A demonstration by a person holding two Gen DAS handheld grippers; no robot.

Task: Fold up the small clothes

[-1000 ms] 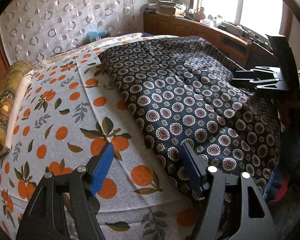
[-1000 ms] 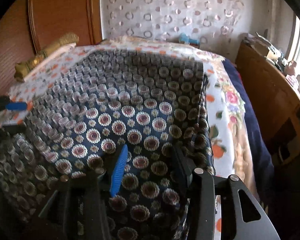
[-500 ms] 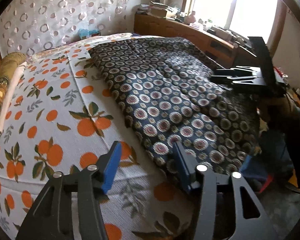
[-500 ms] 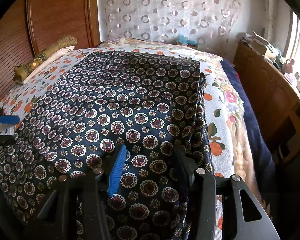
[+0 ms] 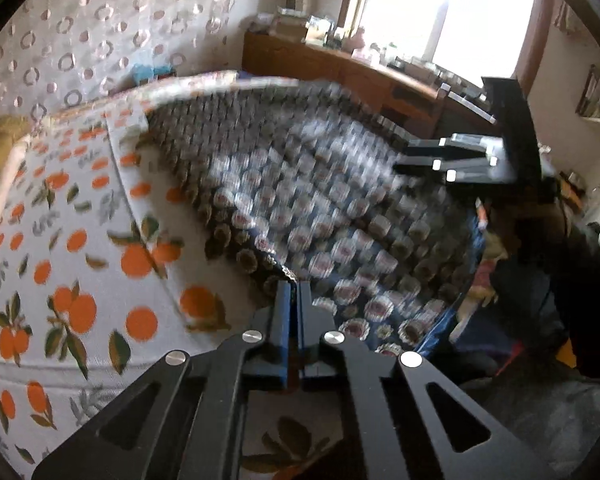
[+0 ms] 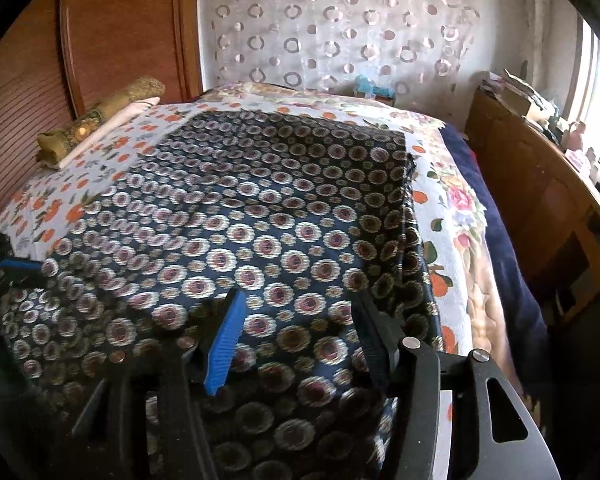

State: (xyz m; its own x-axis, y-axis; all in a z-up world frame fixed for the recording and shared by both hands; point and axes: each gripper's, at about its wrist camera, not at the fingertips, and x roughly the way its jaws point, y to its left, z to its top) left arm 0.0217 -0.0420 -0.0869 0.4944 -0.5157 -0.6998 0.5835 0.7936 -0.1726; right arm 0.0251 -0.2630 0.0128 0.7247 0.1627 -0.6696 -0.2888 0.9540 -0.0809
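Pinching cloth [image 5: 320, 216] edge at bed [image 5: 80, 240] front with left tool [image 5: 294, 300] clamped together, right tool [image 6: 300, 320] fingers apart over cloth, cloth spread across bed, blurred in left view

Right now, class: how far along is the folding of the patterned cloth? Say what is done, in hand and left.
Done: the cloth lies spread on the bed. In hand: the left gripper is shut at the cloth's near edge, though blur hides the grip itself; the right gripper hangs open over the cloth. Left: no fold shows yet, so all the folding.
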